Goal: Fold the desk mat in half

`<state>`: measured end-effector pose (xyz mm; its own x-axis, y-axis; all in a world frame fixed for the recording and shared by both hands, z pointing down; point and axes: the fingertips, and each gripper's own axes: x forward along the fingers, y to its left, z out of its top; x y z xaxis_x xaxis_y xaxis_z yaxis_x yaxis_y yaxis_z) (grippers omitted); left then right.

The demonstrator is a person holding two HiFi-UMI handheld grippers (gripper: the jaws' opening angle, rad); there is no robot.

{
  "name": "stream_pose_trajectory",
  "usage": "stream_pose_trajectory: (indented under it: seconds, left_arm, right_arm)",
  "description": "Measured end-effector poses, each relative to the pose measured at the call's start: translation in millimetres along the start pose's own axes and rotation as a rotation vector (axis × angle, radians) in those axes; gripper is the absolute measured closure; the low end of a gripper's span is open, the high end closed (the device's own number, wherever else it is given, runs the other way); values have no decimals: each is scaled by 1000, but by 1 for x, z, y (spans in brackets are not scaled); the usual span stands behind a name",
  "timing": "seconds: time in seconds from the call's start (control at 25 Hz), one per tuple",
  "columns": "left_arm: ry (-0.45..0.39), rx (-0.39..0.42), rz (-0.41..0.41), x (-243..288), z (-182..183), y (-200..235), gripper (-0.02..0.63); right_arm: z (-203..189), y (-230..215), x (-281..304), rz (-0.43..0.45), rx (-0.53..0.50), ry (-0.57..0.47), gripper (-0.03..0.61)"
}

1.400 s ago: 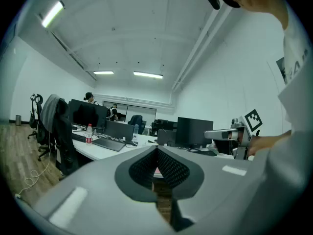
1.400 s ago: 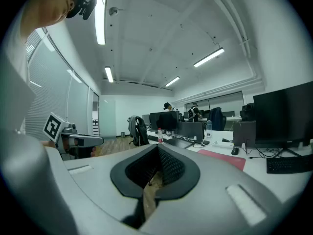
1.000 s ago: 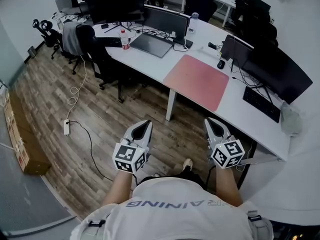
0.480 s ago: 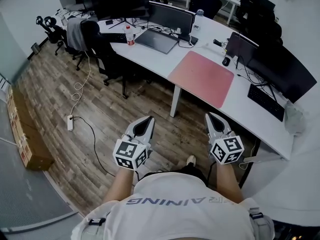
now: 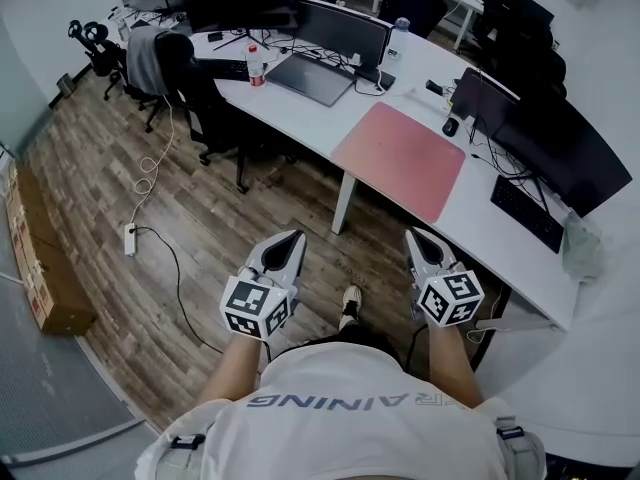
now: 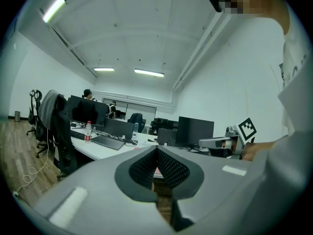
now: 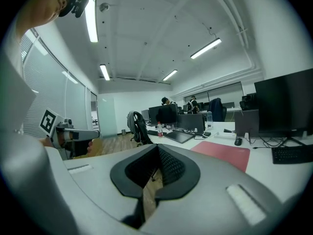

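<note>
The pink desk mat (image 5: 398, 160) lies flat and unfolded on the white desk (image 5: 470, 223), in front of a dark monitor. In the right gripper view the mat (image 7: 222, 153) shows ahead and to the right. My left gripper (image 5: 295, 238) and right gripper (image 5: 412, 236) hang over the wooden floor, short of the desk's near edge and well apart from the mat. Both are shut, with nothing between their jaws. The left gripper's jaws (image 6: 157, 148) meet tip to tip, and so do the right gripper's (image 7: 157, 147).
A mouse (image 5: 450, 126) sits at the mat's far corner and a keyboard (image 5: 527, 214) to its right. A laptop (image 5: 318, 78), a bottle (image 5: 253, 68) and monitors stand further left. A chair (image 5: 185, 78), a power strip (image 5: 130, 238) and a cardboard box (image 5: 40, 268) are on the floor at left.
The person has stepped forward; the shoe between the grippers has moved left and ahead. Both grippers stay shut and empty, the right one shifted slightly.
</note>
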<state>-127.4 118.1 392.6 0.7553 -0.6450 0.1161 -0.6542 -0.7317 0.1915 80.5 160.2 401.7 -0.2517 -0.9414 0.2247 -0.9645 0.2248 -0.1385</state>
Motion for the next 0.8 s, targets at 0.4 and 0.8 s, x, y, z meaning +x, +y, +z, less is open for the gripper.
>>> stream_pose_trajectory:
  seconds: [0.4, 0.8]
  left_arm:
    - [7, 20, 50, 63, 34, 23, 615]
    - [-6, 39, 94, 136, 72, 24, 615]
  right_arm:
    - [26, -52, 55, 34, 67, -18, 563]
    - [65, -129, 95, 71, 128, -82, 563]
